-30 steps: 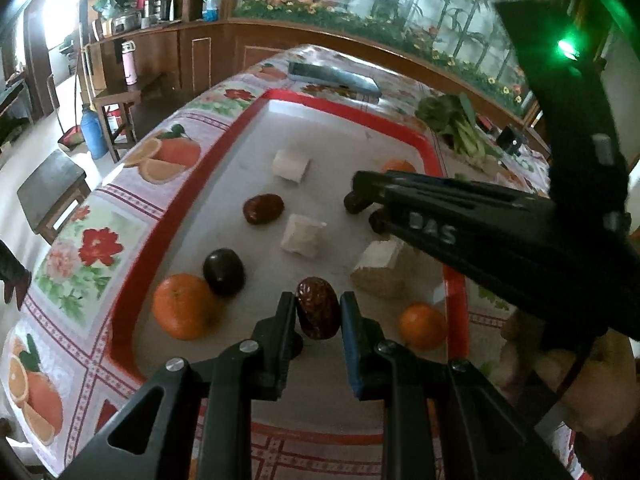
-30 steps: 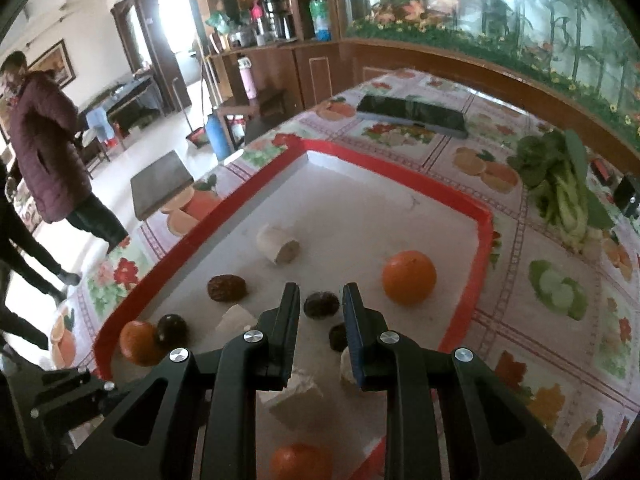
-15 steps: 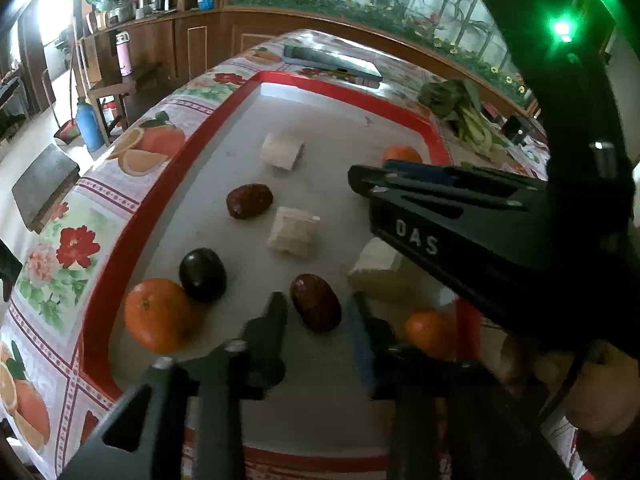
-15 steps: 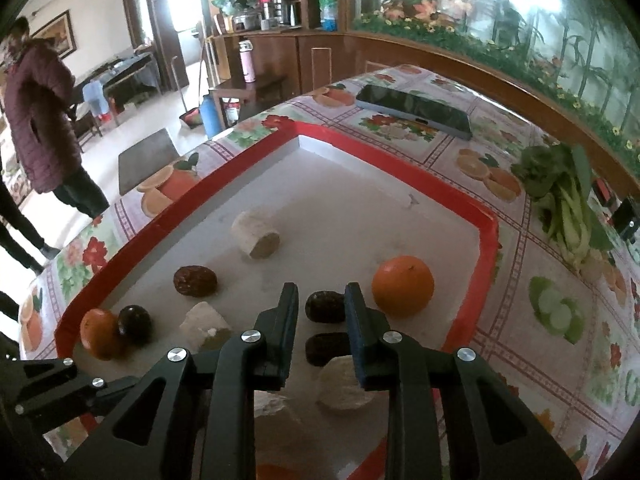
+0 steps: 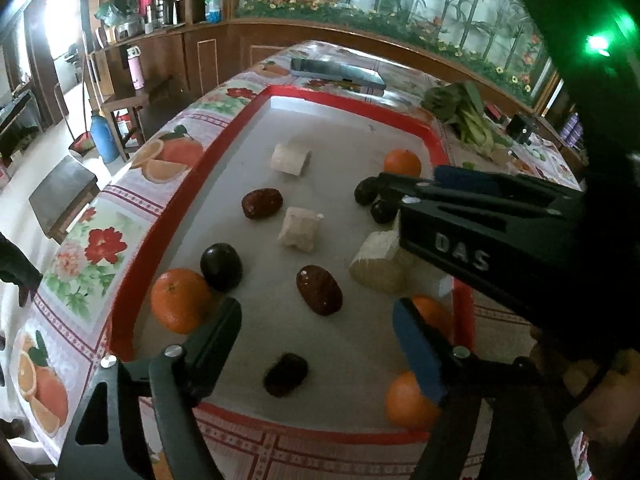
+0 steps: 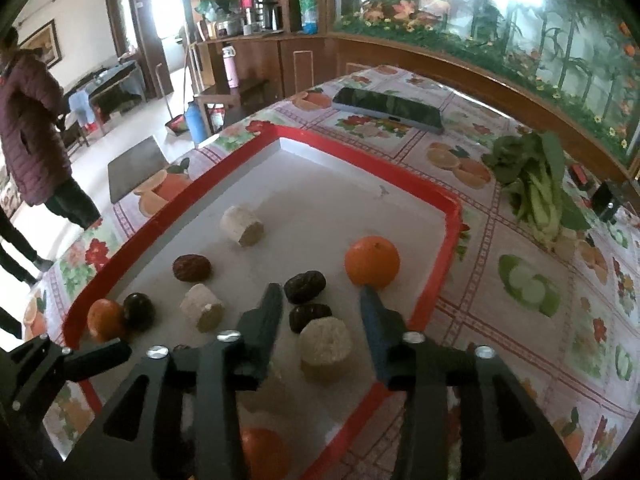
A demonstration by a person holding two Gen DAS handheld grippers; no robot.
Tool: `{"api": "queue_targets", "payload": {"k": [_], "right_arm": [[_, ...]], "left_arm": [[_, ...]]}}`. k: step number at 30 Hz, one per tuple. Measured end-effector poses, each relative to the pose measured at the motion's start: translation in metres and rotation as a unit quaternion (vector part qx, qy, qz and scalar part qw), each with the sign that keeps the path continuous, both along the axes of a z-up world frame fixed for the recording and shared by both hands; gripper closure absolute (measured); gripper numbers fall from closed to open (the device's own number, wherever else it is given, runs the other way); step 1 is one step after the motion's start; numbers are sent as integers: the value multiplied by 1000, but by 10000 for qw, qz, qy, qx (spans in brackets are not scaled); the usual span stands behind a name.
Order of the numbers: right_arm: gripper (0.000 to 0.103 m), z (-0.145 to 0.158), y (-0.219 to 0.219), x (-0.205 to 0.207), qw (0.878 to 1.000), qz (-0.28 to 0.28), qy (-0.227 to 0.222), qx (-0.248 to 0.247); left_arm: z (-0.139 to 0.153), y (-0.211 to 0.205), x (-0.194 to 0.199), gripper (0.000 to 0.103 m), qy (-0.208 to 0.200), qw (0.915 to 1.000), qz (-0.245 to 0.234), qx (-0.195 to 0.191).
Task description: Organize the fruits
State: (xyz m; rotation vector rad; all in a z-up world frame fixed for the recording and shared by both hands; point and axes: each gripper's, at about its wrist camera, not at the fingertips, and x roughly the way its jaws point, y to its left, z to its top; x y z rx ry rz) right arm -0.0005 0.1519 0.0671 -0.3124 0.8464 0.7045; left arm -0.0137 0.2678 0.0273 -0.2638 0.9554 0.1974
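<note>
A red-rimmed white tray (image 5: 244,128) holds several oranges, dark dates and pale cut chunks. My left gripper (image 5: 318,340) hangs over its near end, jaws opening. A reddish date (image 5: 319,290) lies free on the tray just beyond its fingertips, and another date (image 5: 286,374) lies lower between the fingers, untouched. My right gripper (image 6: 320,306) is also opening, pads pressing on nothing. A dark date (image 6: 305,287) lies just ahead of its tips. A second date (image 6: 310,317) and a pale chunk (image 6: 326,342) lie between its fingers. An orange (image 6: 372,262) sits beside the right fingertip.
A phone (image 6: 388,108) lies on the fruit-print tablecloth past the tray, and leafy greens (image 6: 536,184) lie to the right. An orange (image 5: 180,300) and a dark plum (image 5: 221,266) sit at the tray's left rim. A person (image 6: 32,136) stands on the floor at the left.
Both grippers went from shut to open. The left let go of the reddish date, which now rests on the tray. The right released the dark date and drew back slightly.
</note>
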Motion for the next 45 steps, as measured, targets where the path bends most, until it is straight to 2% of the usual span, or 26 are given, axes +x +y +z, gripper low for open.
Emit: {"api": "queue_targets", "payload": {"k": [3, 6, 8, 13, 14, 18, 20, 23, 28, 32, 38, 41, 45], "right_arm": [[47, 10, -8, -9, 9999, -72, -138, 28], [27, 20, -20, -20, 9994, -216, -273, 34], [23, 25, -30, -27, 9988, -351, -353, 44], [2, 27, -60, -44, 9972, -729, -106, -84], [1, 26, -70, -49, 9965, -838, 9, -59], [0, 20, -104, -64, 9902, -1221, 613, 299], [0, 17, -112, -75, 9902, -1255, 561, 259], [0, 11, -125, -96, 9916, -1279, 121, 130], [0, -9, -133, -107, 9942, -1035, 258, -109], [0, -9, -135, -111, 9964, -815, 115, -223], [0, -6, -132, -119, 9983, -544, 28, -221], [0, -4, -132, -120, 9988, -444, -5, -201], [0, -4, -133, -120, 9991, -387, 9, -173]], "left_arm": [[4, -2, -4, 19, -41, 10000, 0, 61], [7, -5, -8, 17, -79, 9999, -43, 71], [10, -6, -12, 15, -95, 9999, -49, 105], [21, 1, -35, 7, -259, 9995, 190, 46], [22, 1, -39, 4, -234, 9994, 247, 84], [22, 0, -62, 4, -266, 9981, 554, 100], [21, 1, -72, 4, -254, 9962, 830, 17], [16, 4, -82, 3, -150, 9927, 1178, -223], [6, -1, -97, 1, 78, 9880, 1503, -349], [3, -11, -105, 0, 136, 9873, 1562, -253], [10, -28, -116, 0, 3, 9874, 1575, 148], [13, -30, -120, 0, -77, 9818, 1854, 399], [18, -34, -127, 1, -223, 9799, 1941, 400]]}}
